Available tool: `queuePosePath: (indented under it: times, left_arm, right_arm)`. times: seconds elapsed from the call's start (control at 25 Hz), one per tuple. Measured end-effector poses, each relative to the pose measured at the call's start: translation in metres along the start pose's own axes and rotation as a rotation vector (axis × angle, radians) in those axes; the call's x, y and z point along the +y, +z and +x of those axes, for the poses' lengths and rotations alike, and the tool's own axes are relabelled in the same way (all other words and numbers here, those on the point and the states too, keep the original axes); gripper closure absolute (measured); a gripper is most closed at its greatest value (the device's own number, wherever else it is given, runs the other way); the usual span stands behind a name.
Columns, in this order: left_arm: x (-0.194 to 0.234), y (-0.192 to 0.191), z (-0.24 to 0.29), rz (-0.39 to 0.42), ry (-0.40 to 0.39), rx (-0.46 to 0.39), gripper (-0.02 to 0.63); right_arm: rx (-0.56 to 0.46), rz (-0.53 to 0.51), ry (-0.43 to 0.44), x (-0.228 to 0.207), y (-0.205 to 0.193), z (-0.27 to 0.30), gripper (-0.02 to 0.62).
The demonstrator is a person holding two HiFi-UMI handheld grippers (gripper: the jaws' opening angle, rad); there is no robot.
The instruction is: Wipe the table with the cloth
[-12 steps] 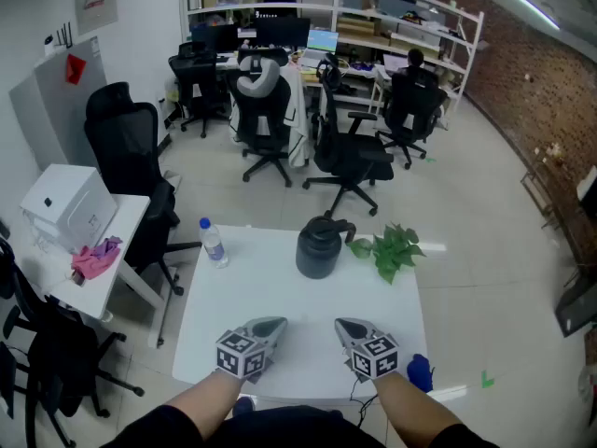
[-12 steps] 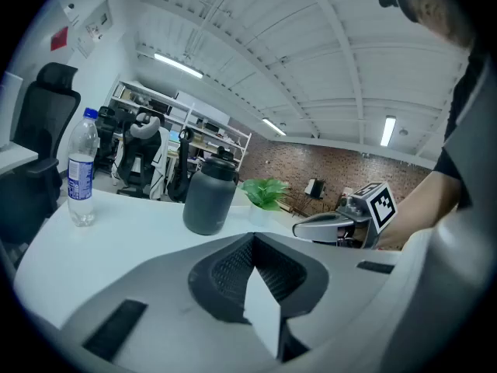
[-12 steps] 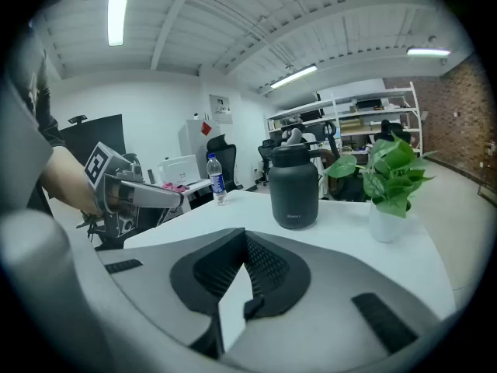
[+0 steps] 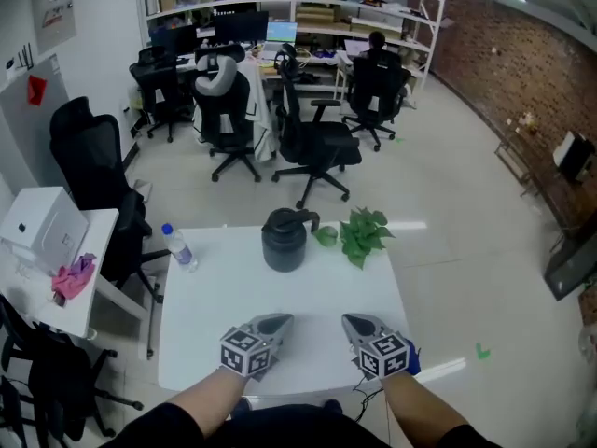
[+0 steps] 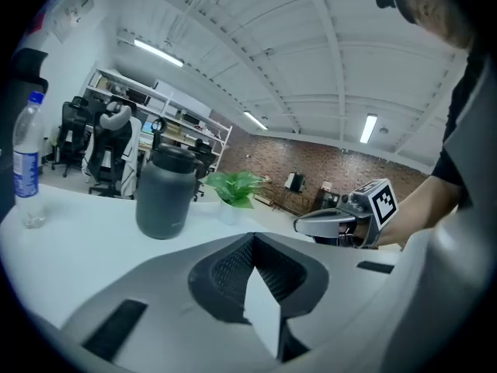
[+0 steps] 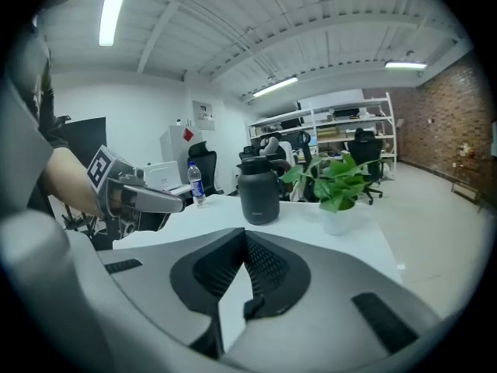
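My two grippers hover over the front of the white table [image 4: 280,292], side by side, tips pointing away from me. The left gripper [image 4: 274,323] is shut with nothing in it; in its own view the left gripper [image 5: 256,245] has its jaws together over bare tabletop. The right gripper [image 4: 352,324] is also shut and empty, as the right gripper [image 6: 245,245] shows in its own view. A crumpled pink cloth [image 4: 73,278] lies on the small white side desk [image 4: 93,241] to the left, far from both grippers. A blue thing [image 4: 414,357] peeks out behind my right wrist; what it is I cannot tell.
A dark lidded jug [image 4: 284,239] stands at the table's back middle, a small potted plant [image 4: 359,234] to its right, a water bottle [image 4: 177,247] at the back left. A white box [image 4: 42,227] sits on the side desk. Black office chairs [image 4: 312,147] stand beyond.
The head camera has swung, so the room and table sit further left in the picture. Both grippers stay shut over the table's front; the right one sits slightly lower and further right.
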State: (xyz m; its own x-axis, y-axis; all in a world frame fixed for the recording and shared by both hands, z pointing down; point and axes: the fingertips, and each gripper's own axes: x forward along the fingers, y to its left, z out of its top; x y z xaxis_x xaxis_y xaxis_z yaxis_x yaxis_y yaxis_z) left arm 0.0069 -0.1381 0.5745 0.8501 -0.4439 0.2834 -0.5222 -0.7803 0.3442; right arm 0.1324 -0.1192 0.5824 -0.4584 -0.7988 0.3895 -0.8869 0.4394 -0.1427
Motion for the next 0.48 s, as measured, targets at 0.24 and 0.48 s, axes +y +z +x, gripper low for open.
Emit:
queuePosePath:
  times: [0.24, 0.48]
  left_arm:
    - [-0.066, -0.013, 0.061, 0.026, -0.143, 0.059, 0.607]
    - [-0.132, -0.037, 0.115, 0.062, -0.273, 0.135, 0.608]
  right_arm:
    - [0.024, -0.035, -0.125, -0.058, -0.021, -0.069, 0.557]
    - [0.128, -0.095, -0.201, -0.107, -0.068, -0.142, 0.466]
